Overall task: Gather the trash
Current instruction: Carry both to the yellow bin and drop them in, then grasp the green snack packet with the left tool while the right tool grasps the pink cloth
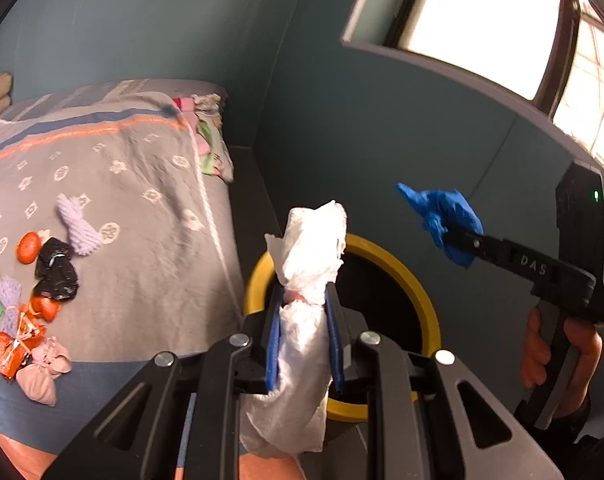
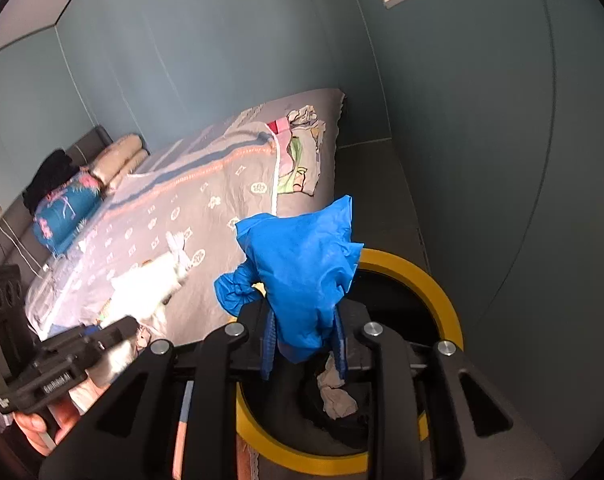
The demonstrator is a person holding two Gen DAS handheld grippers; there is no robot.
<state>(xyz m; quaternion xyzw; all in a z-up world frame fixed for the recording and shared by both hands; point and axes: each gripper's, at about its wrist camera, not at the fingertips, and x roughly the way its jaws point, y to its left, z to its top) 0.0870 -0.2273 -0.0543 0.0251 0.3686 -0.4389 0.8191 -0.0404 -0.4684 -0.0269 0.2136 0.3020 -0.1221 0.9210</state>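
My left gripper (image 1: 304, 308) is shut on a crumpled white paper towel (image 1: 308, 256) and holds it over the near rim of a black bin with a yellow rim (image 1: 426, 304). My right gripper (image 2: 304, 328) is shut on a crumpled blue glove (image 2: 302, 264) above the same bin (image 2: 430, 276); it also shows in the left wrist view (image 1: 448, 232), to the right of the bin. A crumpled tissue (image 2: 336, 394) lies inside the bin. The left gripper with its towel shows blurred in the right wrist view (image 2: 142, 292).
A bed with a grey patterned cover (image 1: 142, 208) stands left of the bin. On it lie orange wrappers (image 1: 18, 344), black pieces (image 1: 56, 272), lilac knitted pieces (image 1: 78, 224) and pink pouches (image 1: 42, 376). Pillows (image 2: 118, 160) lie at the far end. A teal wall (image 1: 382, 140) stands behind the bin.
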